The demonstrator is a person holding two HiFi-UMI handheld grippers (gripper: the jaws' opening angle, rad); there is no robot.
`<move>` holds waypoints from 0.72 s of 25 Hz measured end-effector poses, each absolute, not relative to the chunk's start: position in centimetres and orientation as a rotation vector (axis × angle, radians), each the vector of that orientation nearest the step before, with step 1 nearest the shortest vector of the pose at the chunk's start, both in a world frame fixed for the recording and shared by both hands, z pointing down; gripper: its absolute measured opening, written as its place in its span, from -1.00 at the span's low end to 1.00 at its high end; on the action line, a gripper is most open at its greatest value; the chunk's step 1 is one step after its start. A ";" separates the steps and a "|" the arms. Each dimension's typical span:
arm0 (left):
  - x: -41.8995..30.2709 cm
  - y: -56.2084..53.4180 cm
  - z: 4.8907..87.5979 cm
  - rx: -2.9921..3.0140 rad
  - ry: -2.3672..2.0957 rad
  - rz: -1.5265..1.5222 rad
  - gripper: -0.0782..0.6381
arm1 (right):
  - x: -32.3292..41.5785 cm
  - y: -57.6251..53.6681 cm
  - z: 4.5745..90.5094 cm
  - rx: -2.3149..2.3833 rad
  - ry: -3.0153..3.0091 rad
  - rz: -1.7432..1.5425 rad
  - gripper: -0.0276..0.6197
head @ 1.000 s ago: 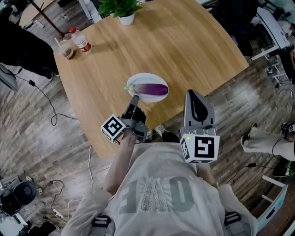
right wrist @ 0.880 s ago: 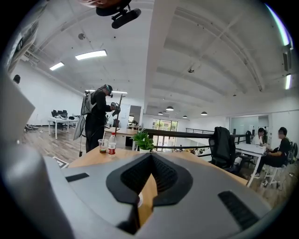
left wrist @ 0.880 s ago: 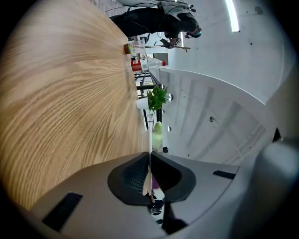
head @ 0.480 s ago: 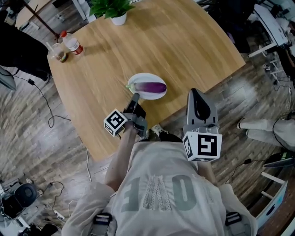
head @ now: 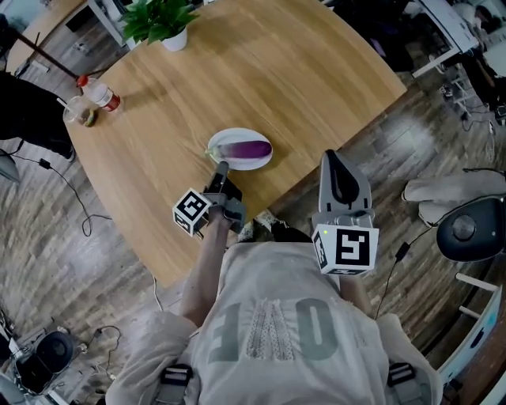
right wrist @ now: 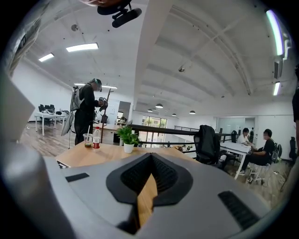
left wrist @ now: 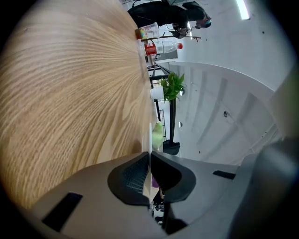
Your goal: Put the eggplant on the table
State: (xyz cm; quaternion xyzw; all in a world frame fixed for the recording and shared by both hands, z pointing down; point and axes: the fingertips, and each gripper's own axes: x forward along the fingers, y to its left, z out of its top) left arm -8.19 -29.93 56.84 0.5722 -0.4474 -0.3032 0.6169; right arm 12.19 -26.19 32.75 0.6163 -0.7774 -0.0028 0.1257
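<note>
A purple eggplant [head: 247, 149] with a green stem lies on a white plate [head: 227, 136] near the front edge of the wooden table [head: 277, 71]. My left gripper [head: 221, 168] reaches the plate's near left rim and is shut on it. In the left gripper view the thin white plate rim [left wrist: 149, 135] runs edge-on between the closed jaws of the left gripper [left wrist: 149, 158], with the eggplant's green stem [left wrist: 157, 135] just beyond. My right gripper [head: 336, 158] hangs off the table's front edge, right of the plate. In its own view the right gripper [right wrist: 150, 161] is shut and holds nothing.
A potted plant [head: 158, 20], a red-capped bottle [head: 99, 93] and a cup [head: 79, 111] stand at the table's far left. Cables and a round stool [head: 466, 229] lie on the wood floor. A standing person [right wrist: 86, 109] and a black chair [right wrist: 205, 142] are beyond the table.
The whole scene has slid left in the head view. The left gripper and the plate with the eggplant have stayed together. The right gripper has kept its place beside the table edge.
</note>
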 end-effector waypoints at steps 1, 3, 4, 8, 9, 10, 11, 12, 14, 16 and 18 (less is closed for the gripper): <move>-8.1 -30.0 57.0 1.314 -1.034 -0.693 -0.73 | 12.3 -26.3 32.8 1.793 -2.265 -0.010 -0.86; -8.0 -30.0 57.1 1.308 -1.040 -0.685 -0.73 | 12.3 -26.4 32.8 1.787 -2.271 -0.017 -0.86; -8.0 -30.0 57.2 1.306 -1.043 -0.681 -0.73 | 12.3 -26.5 32.7 1.785 -2.276 -0.020 -0.86; -7.9 -30.1 57.5 1.299 -1.050 -0.664 -0.73 | 12.0 -26.9 32.5 1.775 -2.292 -0.019 -0.86; -7.8 -30.2 57.6 1.297 -1.053 -0.662 -0.73 | 12.0 -27.0 32.5 1.769 -2.295 -0.020 -0.86; -7.8 -30.2 57.6 1.294 -1.055 -0.662 -0.73 | 12.0 -27.1 32.5 1.764 -2.298 -0.022 -0.86; -7.7 -30.2 57.7 1.289 -1.057 -0.661 -0.73 | 12.0 -27.1 32.6 1.761 -2.298 -0.021 -0.86; -7.6 -30.2 57.9 1.284 -1.059 -0.660 -0.73 | 12.2 -27.2 32.7 1.762 -2.297 -0.017 -0.86; -7.5 -30.3 58.2 1.271 -1.064 -0.658 -0.73 | 12.4 -27.2 32.9 1.767 -2.291 -0.007 -0.86; -7.4 -30.4 58.4 1.256 -1.070 -0.656 -0.73 | 12.5 -27.3 33.0 1.764 -2.287 -0.008 -0.86; -7.3 -30.5 58.6 1.249 -1.080 -0.649 -0.73 | 12.6 -27.4 33.1 1.764 -2.287 -0.006 -0.86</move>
